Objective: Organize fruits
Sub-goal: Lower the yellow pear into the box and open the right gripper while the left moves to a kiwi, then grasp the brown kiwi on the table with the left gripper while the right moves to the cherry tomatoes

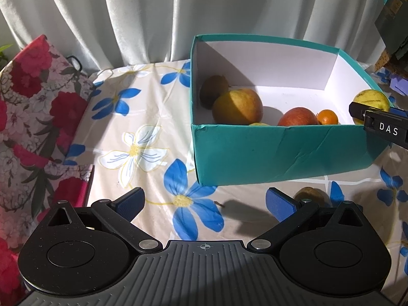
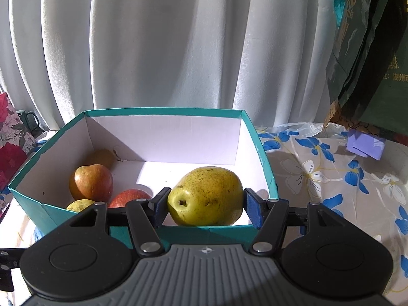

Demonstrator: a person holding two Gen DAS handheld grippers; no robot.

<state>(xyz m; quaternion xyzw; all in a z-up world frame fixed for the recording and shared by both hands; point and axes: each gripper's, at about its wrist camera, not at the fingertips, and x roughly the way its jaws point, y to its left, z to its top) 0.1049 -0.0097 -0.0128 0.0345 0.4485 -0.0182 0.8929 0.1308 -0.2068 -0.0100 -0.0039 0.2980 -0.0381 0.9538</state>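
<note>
The right tool (image 2: 205,207) is clamped on a yellow-green pear (image 2: 206,195), one blue pad against each side, stem end facing the camera. The pear hangs just over the near wall of an open teal box (image 2: 265,158) with a white interior. Inside the box, toward its left side, lie a yellow-red apple (image 2: 91,182), a red apple (image 2: 128,196), a second pear (image 2: 80,204) and a brownish fruit (image 2: 102,157) in the far corner. A small orange (image 1: 327,116) sits beside the red apple. The left tool (image 1: 205,204) hangs with fingers spread apart and nothing between them, above the flowered cloth on the counter (image 1: 142,127), near the box's front corner. Another fruit (image 1: 309,195) lies on the cloth just behind its right finger. White curtains (image 2: 165,51) hang behind.
</note>
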